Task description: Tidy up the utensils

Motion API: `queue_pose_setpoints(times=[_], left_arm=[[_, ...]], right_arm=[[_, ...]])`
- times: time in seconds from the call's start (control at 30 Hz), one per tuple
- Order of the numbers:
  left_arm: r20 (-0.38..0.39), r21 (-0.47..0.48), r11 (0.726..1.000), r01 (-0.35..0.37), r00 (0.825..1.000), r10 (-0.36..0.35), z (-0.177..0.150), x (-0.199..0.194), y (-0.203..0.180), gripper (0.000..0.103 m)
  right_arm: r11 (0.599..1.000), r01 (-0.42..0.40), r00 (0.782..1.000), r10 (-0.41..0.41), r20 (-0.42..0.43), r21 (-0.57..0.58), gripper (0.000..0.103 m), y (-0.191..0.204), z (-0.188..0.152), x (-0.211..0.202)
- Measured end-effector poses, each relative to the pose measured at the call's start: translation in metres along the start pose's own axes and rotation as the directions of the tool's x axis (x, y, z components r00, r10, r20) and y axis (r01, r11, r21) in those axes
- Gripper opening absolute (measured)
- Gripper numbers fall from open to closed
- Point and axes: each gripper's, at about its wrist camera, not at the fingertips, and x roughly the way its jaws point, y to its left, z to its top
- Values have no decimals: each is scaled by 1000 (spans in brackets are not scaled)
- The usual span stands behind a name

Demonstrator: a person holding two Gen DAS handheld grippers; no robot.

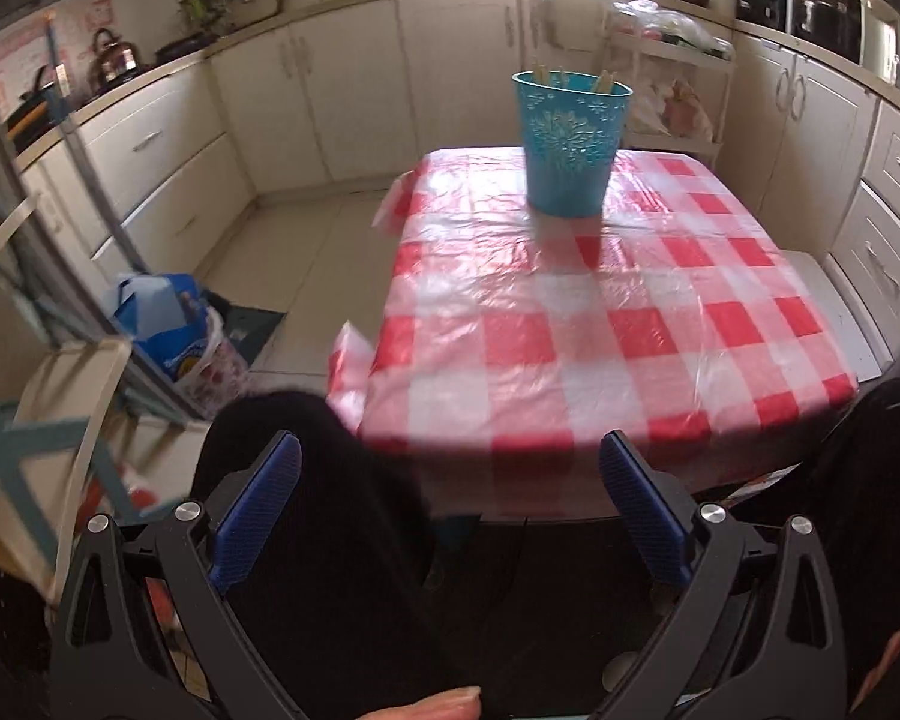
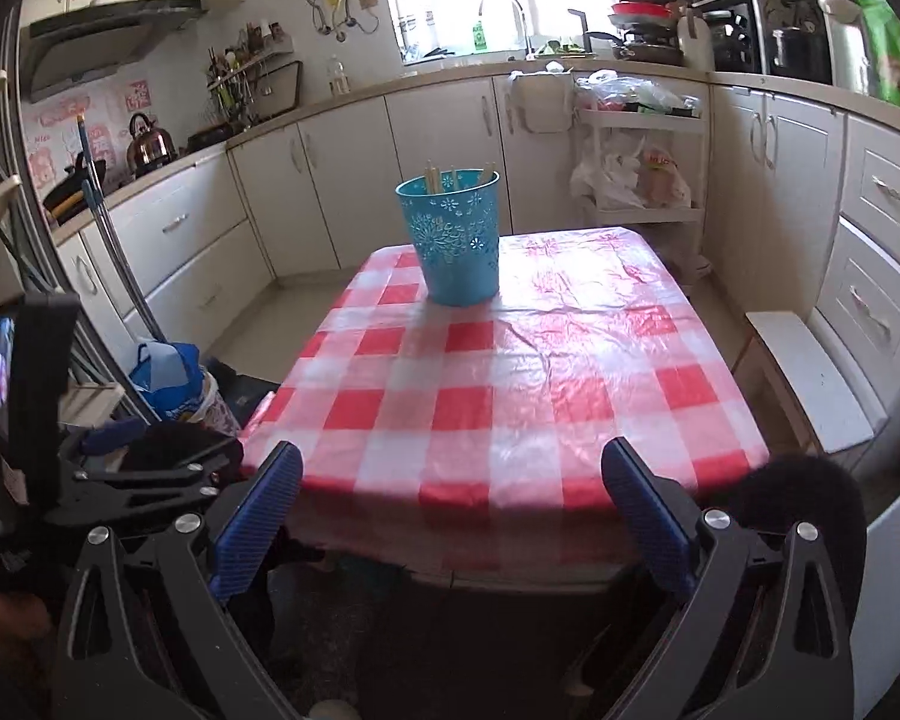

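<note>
On the checked desk (image 2: 510, 396) stood one blue holder (image 2: 453, 240), chopsticks (image 2: 432, 175) upright inside for tidy storage. We kept left claw (image 1: 450, 510) and right claw (image 2: 450, 516) wide open, empty, well short of it.

The bucket (image 2: 455, 240) sits on the table (image 2: 510, 390) toward 12 o'clock. Chopsticks (image 2: 433, 175) stand inside it. A kettle (image 2: 147, 138) sits way off at 10 o'clock.

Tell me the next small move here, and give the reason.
Probably none beyond resting: set both grippers down. The wooden utensils already stand in the blue bucket on the checked tablecloth, and no loose utensil shows on the cloth. The left gripper and right gripper are both open, empty and back at the table's near edge.
</note>
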Motion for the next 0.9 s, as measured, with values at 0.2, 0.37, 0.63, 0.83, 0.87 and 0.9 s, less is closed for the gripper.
queue_pose_setpoints(times=[0.2, 0.37, 0.63, 0.83, 0.87, 0.9], left_arm=[[27, -77, 996, 52, 998, -50, -34, -24, 23, 95], [72, -125, 989, 75, 995, -67, -39, -35, 44, 95], [99, -120, 991, 63, 994, -51, -40, -36, 55, 95], [112, -112, 992, 57, 993, -44, -41, -40, 54, 95], [111, -109, 992, 58, 993, -46, -41, -41, 52, 95], [108, -106, 993, 56, 993, -45, -41, -42, 51, 95]], right_arm=[[1000, 2, 999, -1, -49, 17, 96, 13, -26, -13], [999, 9, 998, -12, -63, -34, 96, 34, -28, -12], [989, -11, 997, 0, -71, -146, 96, 68, -29, -2], [992, -10, 998, 1, -65, -129, 96, 65, -28, -3], [992, -8, 998, 1, -59, -124, 96, 64, -28, -5], [993, -8, 999, 1, -54, -119, 96, 62, -28, -6]])
